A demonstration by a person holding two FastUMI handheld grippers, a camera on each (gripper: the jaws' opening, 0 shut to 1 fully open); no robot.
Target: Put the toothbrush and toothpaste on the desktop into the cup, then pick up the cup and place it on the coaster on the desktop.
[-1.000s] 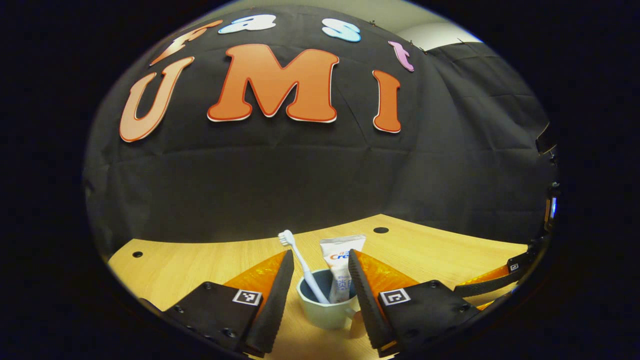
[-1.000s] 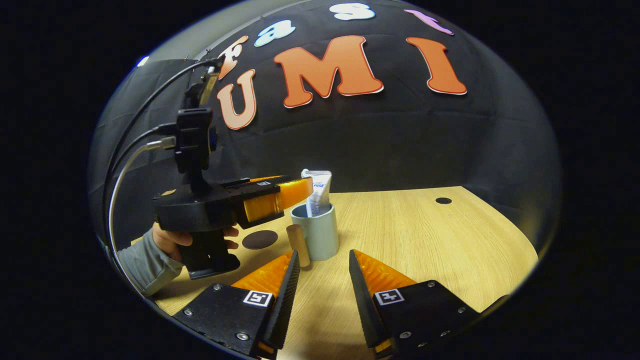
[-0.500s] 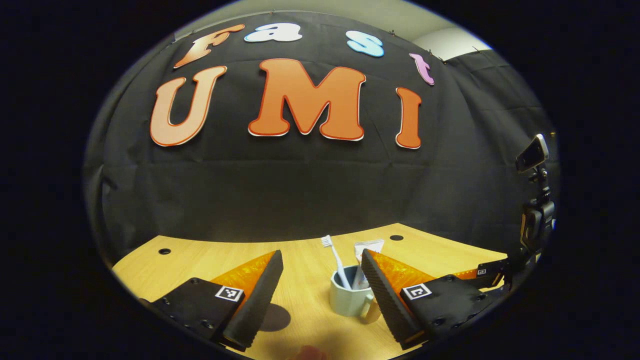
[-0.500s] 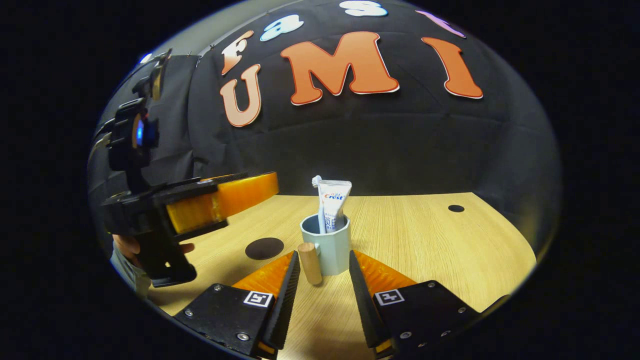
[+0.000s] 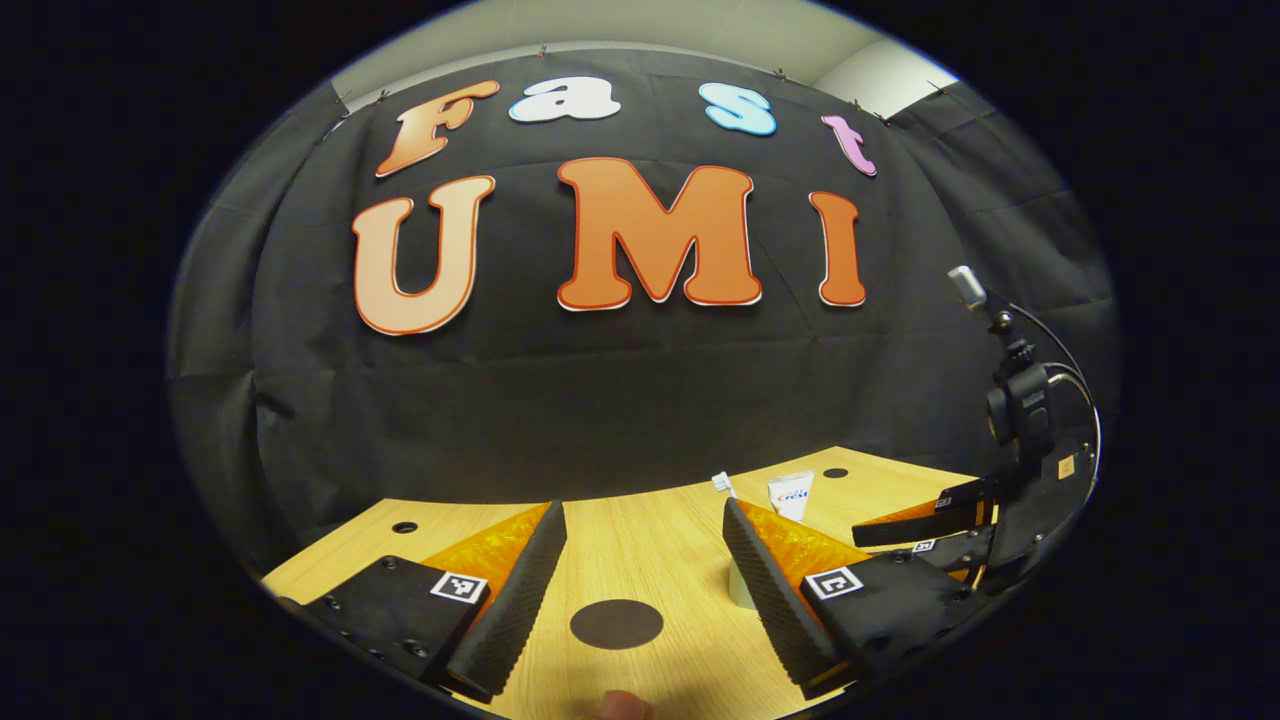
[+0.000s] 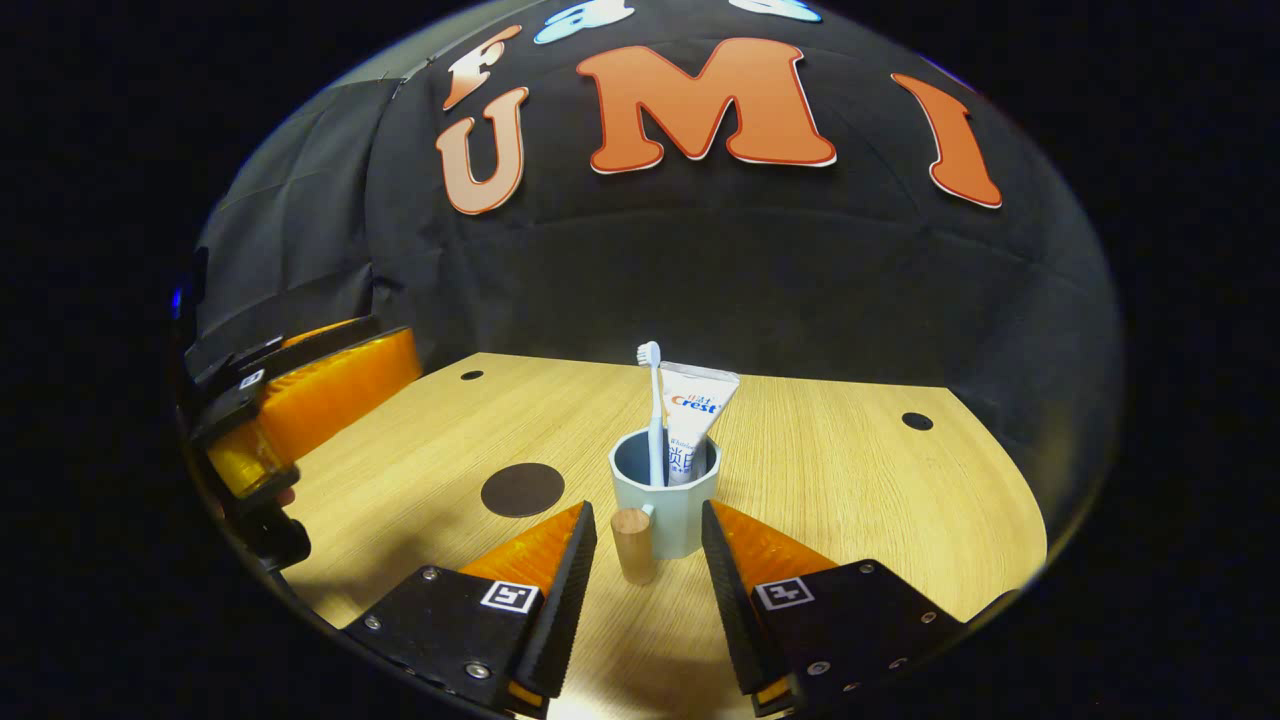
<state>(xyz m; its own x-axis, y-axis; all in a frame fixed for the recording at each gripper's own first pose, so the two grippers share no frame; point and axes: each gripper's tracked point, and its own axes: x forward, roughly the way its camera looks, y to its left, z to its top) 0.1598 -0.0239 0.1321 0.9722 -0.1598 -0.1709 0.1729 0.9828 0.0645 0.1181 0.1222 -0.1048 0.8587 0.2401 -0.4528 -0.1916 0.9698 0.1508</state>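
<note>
In the left gripper view, the left gripper [image 5: 645, 545] hangs with its jaws wide apart above the light wooden desk [image 5: 650, 520], gripping nothing. The dark round coaster [image 5: 616, 624] lies between its fingers, near the desk's front edge. The pale blue cup [image 5: 741, 588] is mostly hidden behind one finger.

In the right gripper view, the right gripper [image 6: 648, 545] is spread wide, its fingers flanking the cup's wooden handle [image 6: 632, 545] without touching it. The white toothbrush [image 6: 653, 410] and white toothpaste tube [image 6: 692, 420] stand upright in the cup, mid-desk. The coaster lies to the cup's left, apart from it.
</note>
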